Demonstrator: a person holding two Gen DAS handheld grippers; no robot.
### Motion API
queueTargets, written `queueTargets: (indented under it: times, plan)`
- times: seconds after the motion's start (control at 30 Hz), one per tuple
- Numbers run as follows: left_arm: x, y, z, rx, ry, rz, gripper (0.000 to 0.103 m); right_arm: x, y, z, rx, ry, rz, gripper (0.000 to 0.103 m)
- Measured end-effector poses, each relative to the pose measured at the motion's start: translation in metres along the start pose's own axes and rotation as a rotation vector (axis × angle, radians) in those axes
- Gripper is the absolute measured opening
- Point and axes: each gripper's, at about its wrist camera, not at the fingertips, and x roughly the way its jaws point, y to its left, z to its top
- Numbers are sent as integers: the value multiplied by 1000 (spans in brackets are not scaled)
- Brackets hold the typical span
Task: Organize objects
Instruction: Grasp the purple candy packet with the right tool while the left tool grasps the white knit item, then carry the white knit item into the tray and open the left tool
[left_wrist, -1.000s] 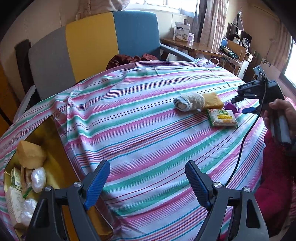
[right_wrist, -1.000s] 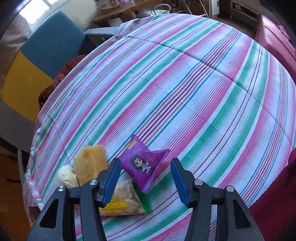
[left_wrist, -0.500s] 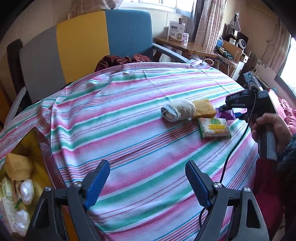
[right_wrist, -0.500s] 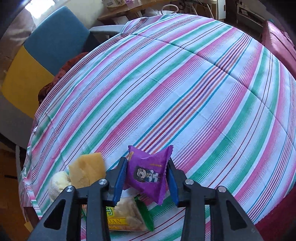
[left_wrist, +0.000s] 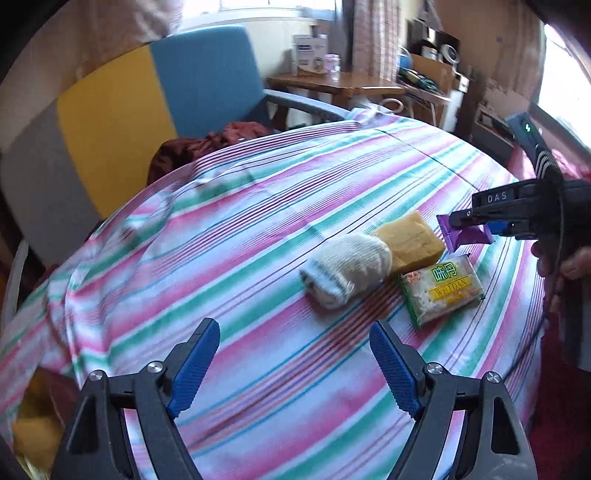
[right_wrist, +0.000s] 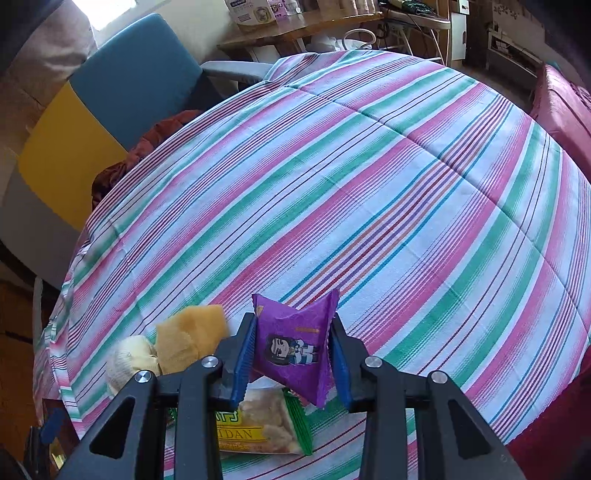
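Note:
My right gripper (right_wrist: 293, 352) is shut on a purple snack packet (right_wrist: 293, 347) and holds it above the striped tablecloth (right_wrist: 332, 192). In the left wrist view the packet (left_wrist: 466, 235) hangs in the right gripper (left_wrist: 469, 221) at the right. Below it lie a green and yellow snack pack (left_wrist: 441, 290), a yellow sponge (left_wrist: 410, 240) and a rolled white sock (left_wrist: 347, 269). They also show in the right wrist view: pack (right_wrist: 258, 428), sponge (right_wrist: 190, 332), sock (right_wrist: 127, 360). My left gripper (left_wrist: 293, 363) is open and empty, in front of the sock.
A yellow bin (left_wrist: 33, 424) with items shows at the bottom left edge. A grey, yellow and blue chair (left_wrist: 147, 110) with a dark red cloth (left_wrist: 214, 142) stands behind the table. A wooden side table (left_wrist: 332, 79) with a box is at the back.
My right gripper closed on the purple packet and lifted it off the cloth. My left gripper swung right, toward the sock, and the yellow bin slid almost out of view.

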Motion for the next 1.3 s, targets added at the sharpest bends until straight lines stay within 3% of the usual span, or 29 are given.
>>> queueTargets:
  times: [0.27, 0.5, 0.57, 0.6, 0.63, 0.83, 1.3]
  plan:
    - [44, -22, 32, 119, 22, -53, 86, -4, 7, -11, -7, 10, 26, 37]
    - [76, -26, 43, 115, 45, -135, 87, -7, 14, -20, -18, 13, 30, 37]
    - [81, -25, 44, 90, 57, -175, 83, -7, 17, -23, -24, 15, 25, 37]
    - [83, -25, 45, 75, 65, -201, 73, -7, 18, -25, -29, 16, 20, 37]
    - [83, -25, 45, 64, 74, -223, 70, -8, 20, -27, -32, 16, 16, 37]
    - [60, -23, 35, 7, 48, -209, 54, -11, 26, -35, -46, 4, -1, 37]
    - [-52, 14, -29, -159, -67, -69, 54, -26, 55, -61, -137, -59, -13, 37]
